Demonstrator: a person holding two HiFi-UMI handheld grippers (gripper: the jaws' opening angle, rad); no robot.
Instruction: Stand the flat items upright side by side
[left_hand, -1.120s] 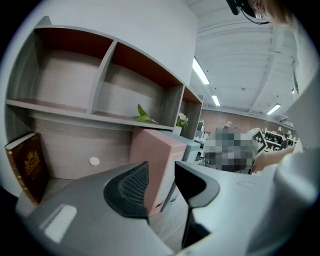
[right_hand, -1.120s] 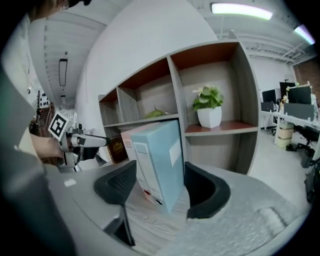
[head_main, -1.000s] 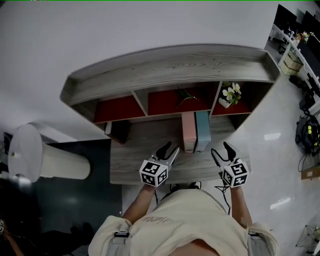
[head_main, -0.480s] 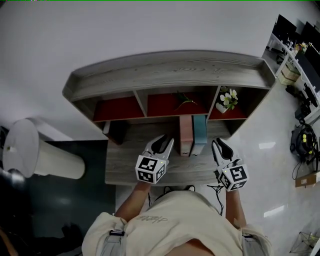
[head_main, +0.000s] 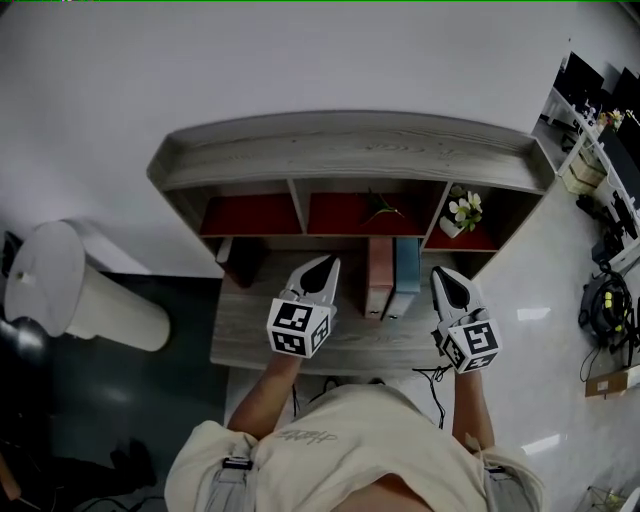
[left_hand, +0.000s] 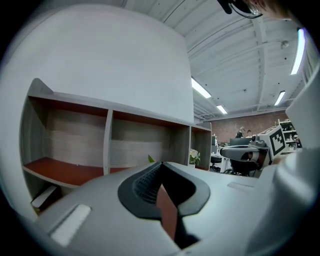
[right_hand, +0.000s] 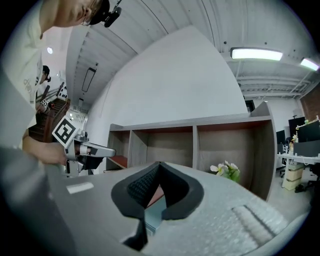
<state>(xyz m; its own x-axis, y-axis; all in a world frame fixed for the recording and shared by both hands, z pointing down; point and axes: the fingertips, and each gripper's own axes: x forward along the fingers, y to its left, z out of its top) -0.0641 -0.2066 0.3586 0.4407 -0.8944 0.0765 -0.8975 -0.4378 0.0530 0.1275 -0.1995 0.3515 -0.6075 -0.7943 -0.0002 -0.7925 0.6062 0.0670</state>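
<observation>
Room lies open on the grey wood-grain table on either side of the pink book and teal book. These slim slabs stand upright and touching, just before the red-floored shelf. Left gripper and right gripper flank them, clear of both. Each gripper's ribbed black fingers have just closed together on nothing.

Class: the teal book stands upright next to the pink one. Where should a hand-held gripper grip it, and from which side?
Probably the near edge of the teal book, from the person's side: that end is thin and open, while the pink book flanks its left face and the shelf stands behind.
</observation>
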